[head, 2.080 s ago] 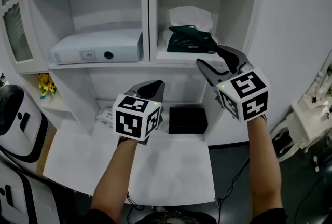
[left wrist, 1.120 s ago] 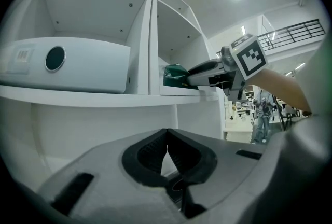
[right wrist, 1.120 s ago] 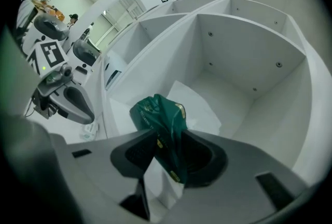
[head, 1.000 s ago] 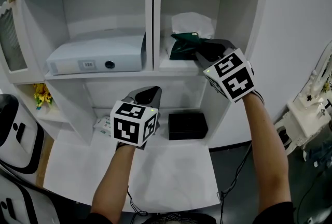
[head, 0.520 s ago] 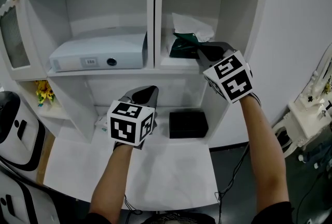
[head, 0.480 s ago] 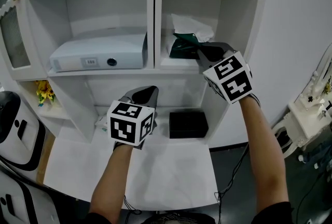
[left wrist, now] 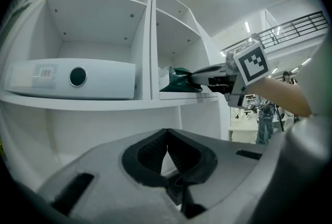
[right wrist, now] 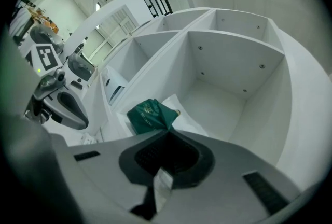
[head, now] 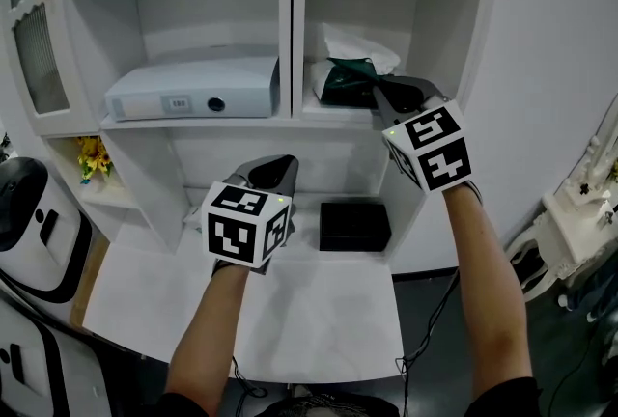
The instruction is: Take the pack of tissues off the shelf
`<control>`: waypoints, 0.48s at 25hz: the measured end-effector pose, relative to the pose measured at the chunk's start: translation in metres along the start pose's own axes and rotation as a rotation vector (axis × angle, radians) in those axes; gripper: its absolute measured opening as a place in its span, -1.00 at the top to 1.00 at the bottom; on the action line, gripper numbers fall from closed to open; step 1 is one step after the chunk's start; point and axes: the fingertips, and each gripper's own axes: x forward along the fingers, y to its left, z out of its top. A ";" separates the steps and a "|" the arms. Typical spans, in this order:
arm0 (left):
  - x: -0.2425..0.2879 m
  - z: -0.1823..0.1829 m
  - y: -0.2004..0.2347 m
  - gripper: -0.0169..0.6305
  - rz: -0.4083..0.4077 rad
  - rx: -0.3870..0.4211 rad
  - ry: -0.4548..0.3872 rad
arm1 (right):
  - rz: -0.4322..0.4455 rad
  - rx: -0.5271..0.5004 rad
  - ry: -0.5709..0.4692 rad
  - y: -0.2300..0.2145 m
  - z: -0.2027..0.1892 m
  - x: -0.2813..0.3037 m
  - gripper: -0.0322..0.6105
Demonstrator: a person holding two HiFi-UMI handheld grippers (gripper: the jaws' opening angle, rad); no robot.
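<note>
Overhead plus level views, common shelf [head: 222,123]

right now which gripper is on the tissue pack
The right gripper, up at the upper right compartment, jaws closed on the edge of the green tissue pack. The left gripper hangs lower, shut on nothing.

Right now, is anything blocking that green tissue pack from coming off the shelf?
Nothing visible does. The right gripper grips the tissue pack at the shelf's open front; the left gripper hangs lower, aside.
</note>
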 end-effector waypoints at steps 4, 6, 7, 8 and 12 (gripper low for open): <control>-0.008 0.002 -0.005 0.92 0.021 0.004 0.002 | -0.014 0.037 -0.033 -0.002 0.003 -0.010 0.88; -0.013 0.002 -0.009 0.92 0.033 0.006 0.004 | -0.017 0.057 -0.051 -0.002 0.005 -0.015 0.88; -0.015 0.002 -0.011 0.92 0.039 0.007 0.004 | -0.018 0.063 -0.060 -0.002 0.005 -0.017 0.88; -0.017 0.003 -0.013 0.92 0.046 0.008 0.004 | -0.019 0.069 -0.069 -0.002 0.005 -0.020 0.88; -0.025 0.005 -0.023 0.92 0.075 0.007 0.004 | -0.017 0.100 -0.108 -0.004 0.007 -0.033 0.88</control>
